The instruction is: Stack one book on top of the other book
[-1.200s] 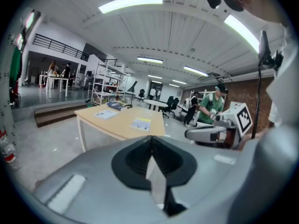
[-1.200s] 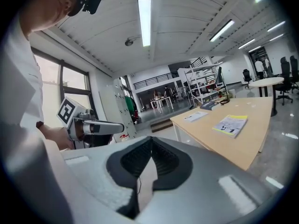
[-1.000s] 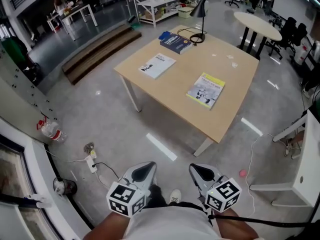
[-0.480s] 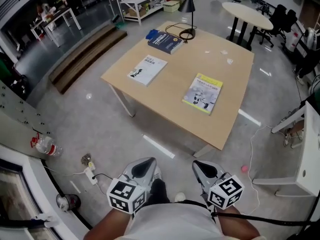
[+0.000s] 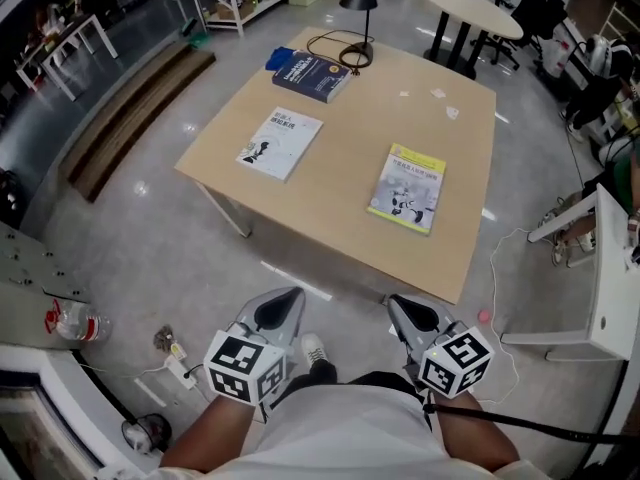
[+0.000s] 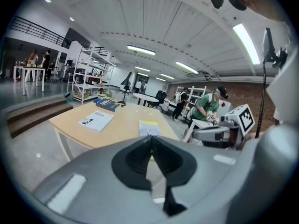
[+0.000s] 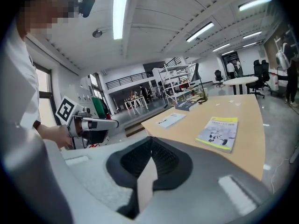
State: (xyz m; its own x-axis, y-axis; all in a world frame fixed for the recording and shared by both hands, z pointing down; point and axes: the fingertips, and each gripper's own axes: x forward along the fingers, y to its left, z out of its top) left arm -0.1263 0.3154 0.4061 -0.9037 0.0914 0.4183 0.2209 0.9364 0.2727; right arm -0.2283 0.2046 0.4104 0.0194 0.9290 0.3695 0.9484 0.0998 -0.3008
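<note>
The table (image 5: pixel 340 158) has drawn nearer; yellow-edged book (image 5: pixel 407 189) lies closed.

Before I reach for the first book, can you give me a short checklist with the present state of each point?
1. Left hand-held gripper open for a grasp: not ok, jaws shut, empty.
2. Right hand-held gripper open: not ok, jaws shut, empty.
3. Yellow book free on top: ok, flat, nothing on it.
4. White book free: ok, flat, apart from the yellow one.
5. Table within reach: probably not ok, both tools hang over the floor, short of its near edge.
</note>
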